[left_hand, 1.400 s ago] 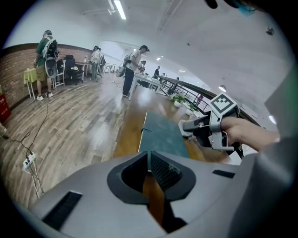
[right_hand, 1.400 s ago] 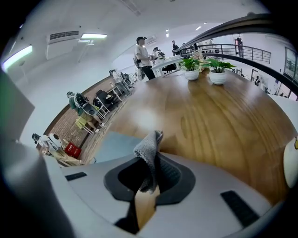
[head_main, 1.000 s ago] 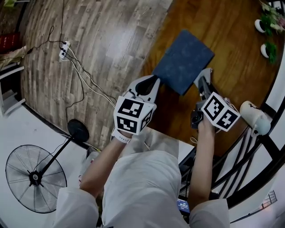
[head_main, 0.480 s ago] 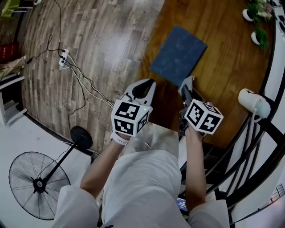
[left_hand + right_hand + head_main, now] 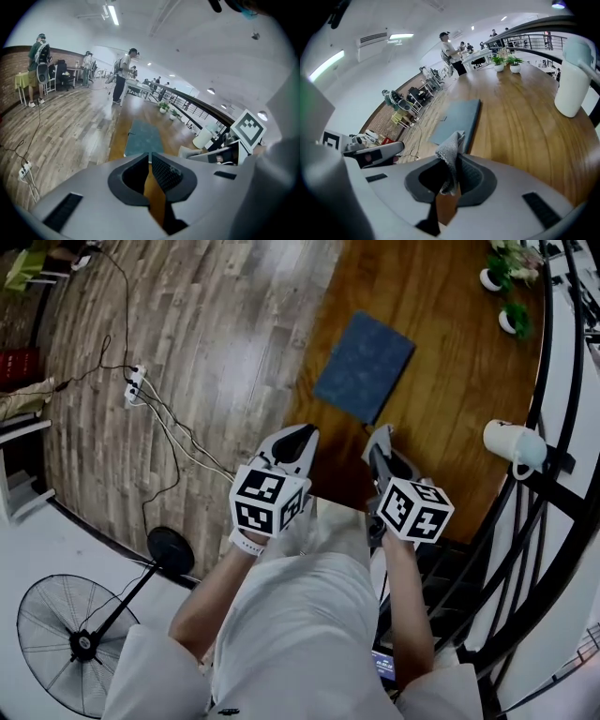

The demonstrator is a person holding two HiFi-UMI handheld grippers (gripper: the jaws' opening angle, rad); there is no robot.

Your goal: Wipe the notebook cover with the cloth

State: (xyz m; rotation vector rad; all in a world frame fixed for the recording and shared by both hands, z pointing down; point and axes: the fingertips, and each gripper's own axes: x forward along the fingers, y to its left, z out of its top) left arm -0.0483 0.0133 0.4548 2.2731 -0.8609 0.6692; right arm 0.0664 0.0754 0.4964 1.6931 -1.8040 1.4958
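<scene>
left gripper (image 5: 302, 434): jaws together, nothing between | right gripper (image 5: 379, 435): jaws clamped on grey cloth (image 5: 451, 149), a corner sticking up past the tips | notebook (image 5: 364, 367): flat on table (image 5: 450, 381), ahead of both grippers, clear of their tips, nearer the right | cloth: off the notebook

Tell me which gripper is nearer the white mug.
Right. The right gripper, holding the cloth, is left of the mug in the head view, with bare table between them; the left gripper is farther left, beyond the right one.
</scene>
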